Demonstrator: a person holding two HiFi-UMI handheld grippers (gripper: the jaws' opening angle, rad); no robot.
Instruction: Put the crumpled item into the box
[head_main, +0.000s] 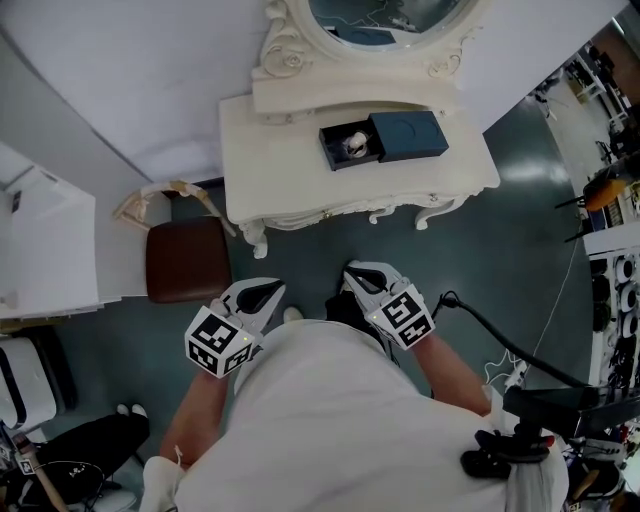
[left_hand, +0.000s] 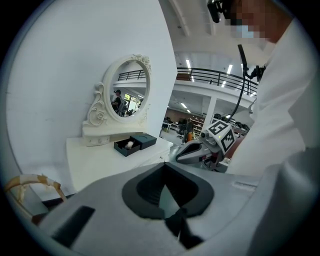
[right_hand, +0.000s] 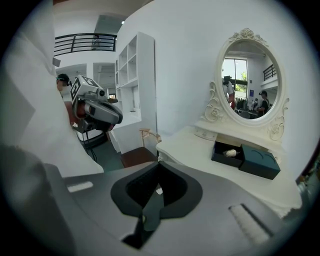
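Two grippers (head_main: 272, 291) (head_main: 354, 271), one box (head_main: 331, 150), one crumpled item (head_main: 357, 146), one lid (head_main: 412, 135), one mirror (head_main: 385, 22), one stool (head_main: 188, 260).

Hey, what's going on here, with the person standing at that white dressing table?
A person stands back from the white dressing table with a hand-held gripper in each hand. The left hand-held gripper and the right hand-held gripper are held close to the body, both shut and empty. On the table, the dark box is open with the crumpled item lying inside it. Its lid sits beside it.
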